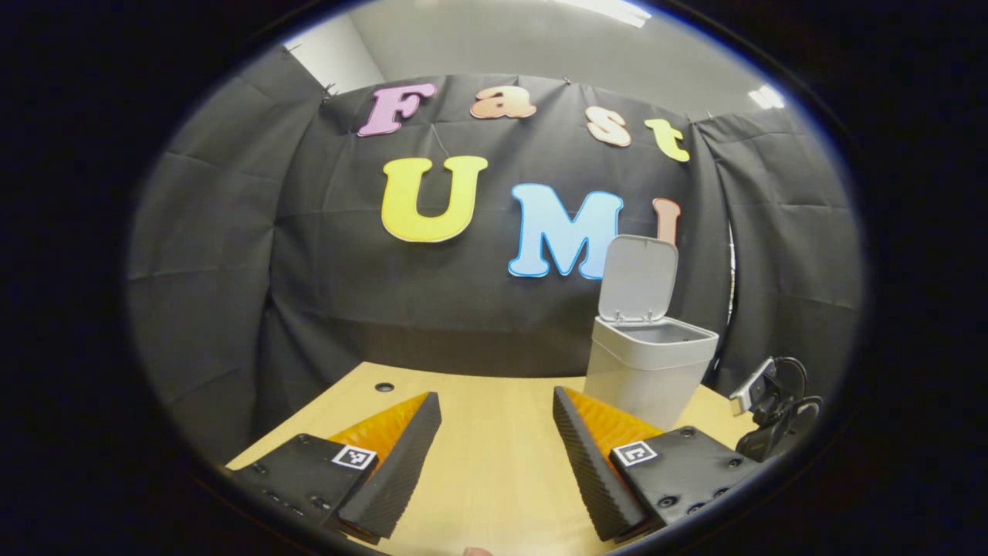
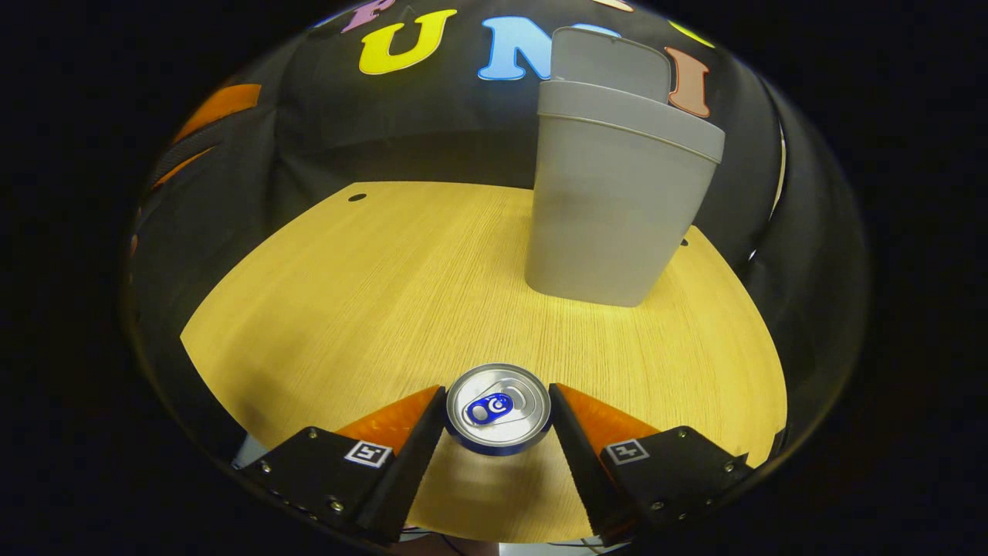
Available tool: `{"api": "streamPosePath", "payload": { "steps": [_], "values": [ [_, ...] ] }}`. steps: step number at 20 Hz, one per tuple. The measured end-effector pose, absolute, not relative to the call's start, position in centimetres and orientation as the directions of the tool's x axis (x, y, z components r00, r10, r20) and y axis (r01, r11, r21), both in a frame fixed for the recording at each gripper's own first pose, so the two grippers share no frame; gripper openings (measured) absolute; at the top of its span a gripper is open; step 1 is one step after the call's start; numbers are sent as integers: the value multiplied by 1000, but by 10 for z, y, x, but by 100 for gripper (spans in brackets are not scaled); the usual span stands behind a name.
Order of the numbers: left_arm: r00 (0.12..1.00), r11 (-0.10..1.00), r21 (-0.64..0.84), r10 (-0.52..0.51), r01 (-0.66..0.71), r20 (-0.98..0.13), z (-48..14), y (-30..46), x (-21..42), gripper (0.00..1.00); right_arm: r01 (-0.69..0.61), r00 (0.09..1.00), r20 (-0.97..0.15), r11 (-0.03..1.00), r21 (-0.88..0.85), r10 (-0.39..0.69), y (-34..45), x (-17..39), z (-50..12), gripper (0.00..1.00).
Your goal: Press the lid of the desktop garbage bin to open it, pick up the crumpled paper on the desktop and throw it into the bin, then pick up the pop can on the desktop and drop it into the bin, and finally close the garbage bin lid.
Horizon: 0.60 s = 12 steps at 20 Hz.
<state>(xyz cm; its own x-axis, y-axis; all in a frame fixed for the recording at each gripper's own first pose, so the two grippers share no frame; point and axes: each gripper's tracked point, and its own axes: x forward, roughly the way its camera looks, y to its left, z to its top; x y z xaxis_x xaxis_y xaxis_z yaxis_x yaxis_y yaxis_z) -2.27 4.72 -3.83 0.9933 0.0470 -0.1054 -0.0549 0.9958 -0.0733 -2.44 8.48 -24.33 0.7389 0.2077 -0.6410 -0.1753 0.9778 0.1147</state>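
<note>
The grey desktop bin [image 2: 610, 208] stands at the back right of the wooden table [image 2: 347, 293], its lid [image 2: 610, 62] tipped up open. In the left gripper view the bin [image 1: 648, 371] is ahead to the right, with its lid [image 1: 637, 278] upright and the inside hidden. A pop can [image 2: 498, 409] with a blue tab stands upright between the fingers of my right gripper [image 2: 498, 390], and both fingers press on its sides. My left gripper [image 1: 495, 398] hangs open over the table with nothing between its fingers.
A small webcam on a dark stand with cables [image 1: 772, 409] sits at the table's right edge beside the bin. A cable hole [image 2: 356, 198] marks the table's far left. Black cloth walls close in the back and sides.
</note>
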Motion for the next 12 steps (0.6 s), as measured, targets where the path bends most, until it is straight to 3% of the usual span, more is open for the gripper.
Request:
{"api": "streamPosePath", "payload": {
  "steps": [12],
  "values": [
    [994, 995, -77, 57, -64, -91, -39, 23, -14, 96, -229, 788, -544, 958, 174, 288, 77, -22, -184, 82]
  ]
}}
